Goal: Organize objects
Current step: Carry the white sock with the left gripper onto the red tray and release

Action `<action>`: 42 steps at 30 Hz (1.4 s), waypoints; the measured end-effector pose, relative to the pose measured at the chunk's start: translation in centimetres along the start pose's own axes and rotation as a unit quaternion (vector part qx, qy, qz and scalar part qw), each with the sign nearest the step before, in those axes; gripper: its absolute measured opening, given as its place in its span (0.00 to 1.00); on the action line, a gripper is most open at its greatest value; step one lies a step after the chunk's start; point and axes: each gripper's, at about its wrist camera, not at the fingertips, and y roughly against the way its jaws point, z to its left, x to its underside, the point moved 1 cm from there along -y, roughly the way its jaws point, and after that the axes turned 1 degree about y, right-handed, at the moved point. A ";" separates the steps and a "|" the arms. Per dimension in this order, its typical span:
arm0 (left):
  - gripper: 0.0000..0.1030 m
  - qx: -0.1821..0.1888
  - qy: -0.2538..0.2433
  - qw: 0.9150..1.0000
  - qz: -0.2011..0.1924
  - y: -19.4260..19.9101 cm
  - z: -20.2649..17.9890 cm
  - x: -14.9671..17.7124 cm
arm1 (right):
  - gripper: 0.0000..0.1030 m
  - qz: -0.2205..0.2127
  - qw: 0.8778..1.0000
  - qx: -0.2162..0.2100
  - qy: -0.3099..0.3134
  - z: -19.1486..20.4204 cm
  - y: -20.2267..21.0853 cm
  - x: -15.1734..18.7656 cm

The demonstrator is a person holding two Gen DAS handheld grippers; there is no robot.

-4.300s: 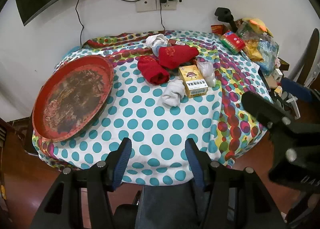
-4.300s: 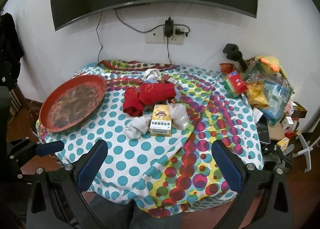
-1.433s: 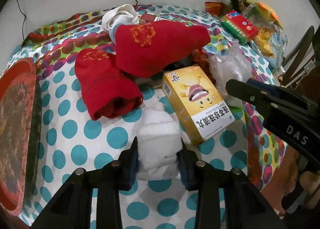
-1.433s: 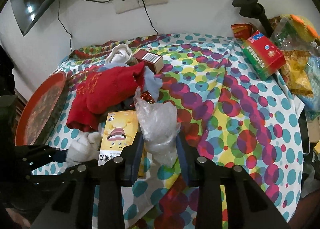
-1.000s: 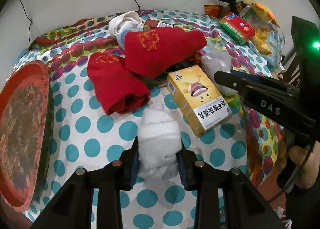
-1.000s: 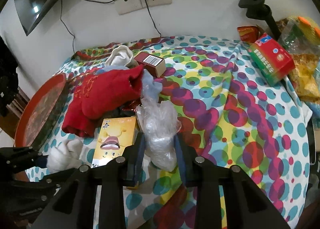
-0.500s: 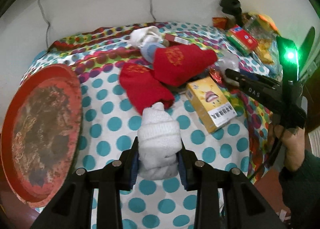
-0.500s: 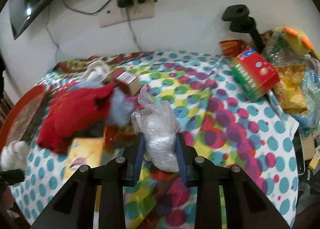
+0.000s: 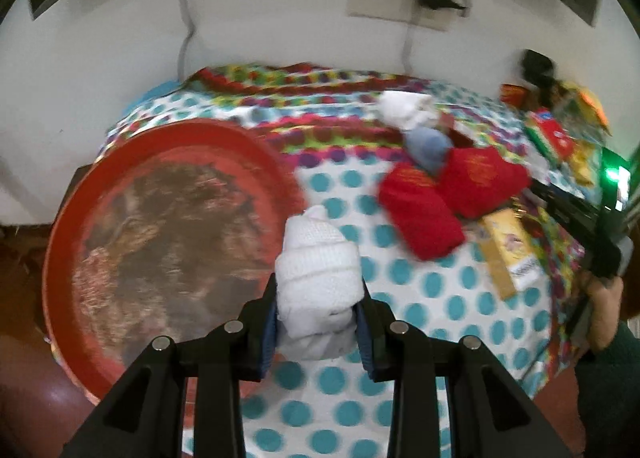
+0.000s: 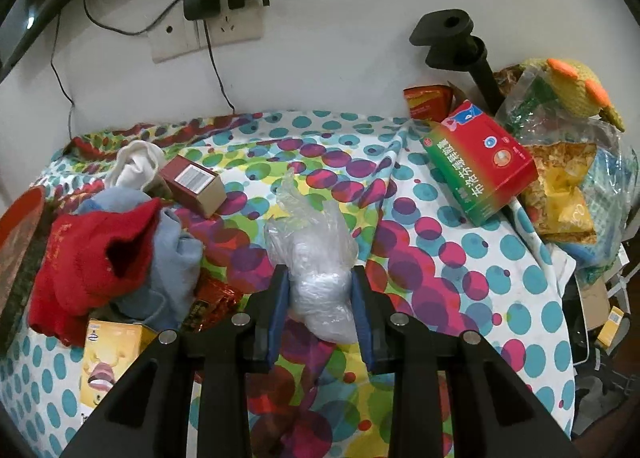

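The left gripper (image 9: 318, 318) squeezes a rolled white sock (image 9: 318, 278) tight, lifted beside the edge of the red tray (image 9: 120, 146). The right gripper (image 10: 318, 310) pinches a crinkly clear plastic bag (image 10: 316, 254) above the spotty tablecloth (image 10: 460, 266). Red socks (image 9: 436, 198) and a yellow box (image 9: 506, 250) lie nearby.

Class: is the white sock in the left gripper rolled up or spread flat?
Rolled up: the white sock forms a thick bundle pinched in the left gripper.
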 end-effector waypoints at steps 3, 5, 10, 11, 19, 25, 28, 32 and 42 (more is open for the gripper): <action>0.32 -0.022 0.022 1.000 0.002 -0.4 3.1 -0.5 | 0.28 0.002 1.000 0.005 0.005 0.2 0.0 0.0; 0.32 -0.043 0.029 0.999 0.002 -0.6 5.1 -0.9 | 0.28 0.002 1.000 0.006 0.007 0.3 0.0 0.0; 0.32 -0.092 0.039 0.995 0.001 -1.4 10.1 -2.2 | 0.28 0.005 1.000 0.013 0.013 0.6 -0.1 -0.1; 0.32 -0.099 0.045 0.994 0.001 -1.6 11.4 -2.5 | 0.28 0.006 1.000 0.014 0.014 0.6 -0.1 -0.1; 0.33 -0.129 0.076 0.988 0.035 -4.7 18.3 -3.1 | 0.29 0.009 1.000 0.020 0.019 0.8 -0.2 -0.1; 0.33 -0.142 0.079 0.985 0.057 -6.4 20.5 -2.7 | 0.29 0.010 1.000 0.020 0.020 0.8 -0.3 -0.1; 0.33 -0.142 0.070 0.985 0.063 -6.9 20.5 -2.5 | 0.29 0.010 1.000 0.020 0.021 0.8 -0.3 -0.1; 0.33 -0.138 0.050 0.986 0.073 -7.5 20.1 -2.1 | 0.30 0.010 1.000 0.020 0.020 0.8 -0.3 0.0; 0.52 -0.148 0.014 0.985 0.094 -7.4 18.8 -1.5 | 0.31 0.015 0.999 0.021 0.020 0.7 -0.5 0.0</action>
